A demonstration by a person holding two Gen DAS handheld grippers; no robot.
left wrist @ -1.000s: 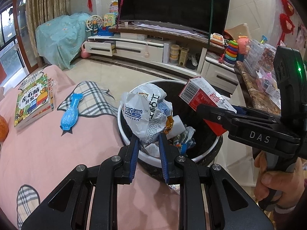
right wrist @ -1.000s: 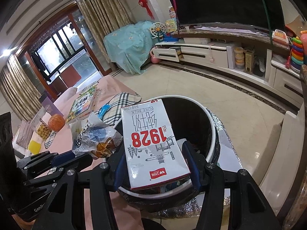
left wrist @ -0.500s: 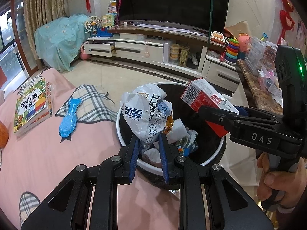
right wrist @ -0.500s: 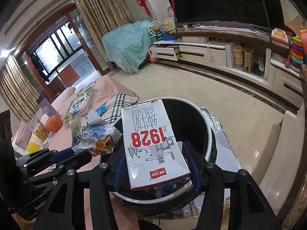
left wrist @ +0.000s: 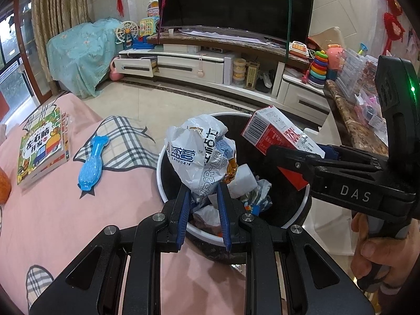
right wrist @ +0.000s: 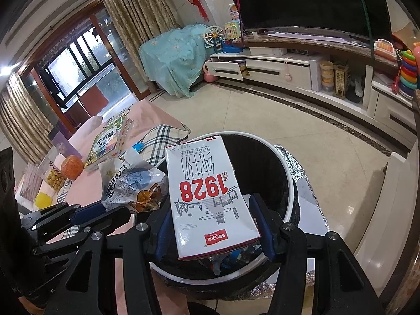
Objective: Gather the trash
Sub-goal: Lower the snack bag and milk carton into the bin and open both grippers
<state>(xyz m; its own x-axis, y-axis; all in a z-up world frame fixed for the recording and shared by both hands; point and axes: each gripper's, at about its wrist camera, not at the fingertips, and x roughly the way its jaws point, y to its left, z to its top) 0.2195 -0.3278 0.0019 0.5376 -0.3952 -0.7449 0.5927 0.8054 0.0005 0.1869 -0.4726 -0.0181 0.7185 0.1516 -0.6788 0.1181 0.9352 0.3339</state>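
Note:
My left gripper (left wrist: 202, 197) is shut on a crumpled white snack bag (left wrist: 199, 152) and holds it over the near left rim of a black trash bin with a white rim (left wrist: 162, 183). The bin holds several pieces of trash. My right gripper (right wrist: 214, 220) is shut on a white and red milk carton (right wrist: 207, 194) marked 1928, held over the bin (right wrist: 286, 183). The carton (left wrist: 273, 136) and the right gripper (left wrist: 296, 157) also show in the left wrist view, over the bin's right side. The bag (right wrist: 134, 186) shows in the right wrist view too.
A table with a pink cloth (left wrist: 65, 210) lies left of the bin, with a blue toy (left wrist: 92, 165), a children's book (left wrist: 42, 149) and an orange (right wrist: 72, 166). A TV cabinet (left wrist: 197, 63) stands across the tiled floor. A cluttered counter (left wrist: 359, 120) is at the right.
Both grippers have moved a little further over the bin, still holding the bag and the carton. More of the bin's inside shows in the left wrist view.

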